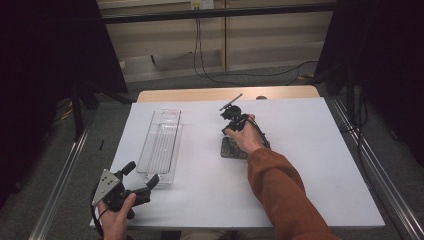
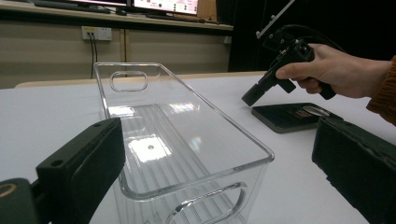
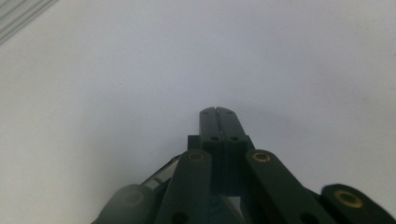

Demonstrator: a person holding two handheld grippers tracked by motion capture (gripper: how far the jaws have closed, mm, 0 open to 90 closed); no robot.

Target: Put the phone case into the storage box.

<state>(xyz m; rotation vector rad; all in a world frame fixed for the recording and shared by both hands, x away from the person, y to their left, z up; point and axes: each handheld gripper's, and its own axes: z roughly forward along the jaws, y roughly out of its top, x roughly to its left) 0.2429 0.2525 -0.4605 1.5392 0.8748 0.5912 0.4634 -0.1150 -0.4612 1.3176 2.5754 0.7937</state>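
A clear plastic tray (image 1: pixel 162 145) lies lengthwise on the left of the white sheet; its bare rim (image 2: pixel 126 64) is close in the left gripper view, and nothing lies in it. My left gripper (image 1: pixel 142 173) sits at the tray's near end, open, its jaws (image 2: pixel 218 140) wide on either side of that end without touching it. Near the middle of the table my right gripper (image 1: pixel 226 131) is shut and holds nothing, its closed tips (image 3: pixel 217 112) angled down at the white surface. Just beside it a dark flat slab (image 1: pixel 231 149) (image 2: pixel 289 116) lies on the sheet, partly under the hand.
The white sheet (image 1: pixel 300 150) covers most of the wooden table (image 1: pixel 225 93). Metal rails (image 1: pixel 65 170) run along both sides. Cables (image 1: pixel 260 75) lie on the floor behind the table, and dark curtains hang at left and right.
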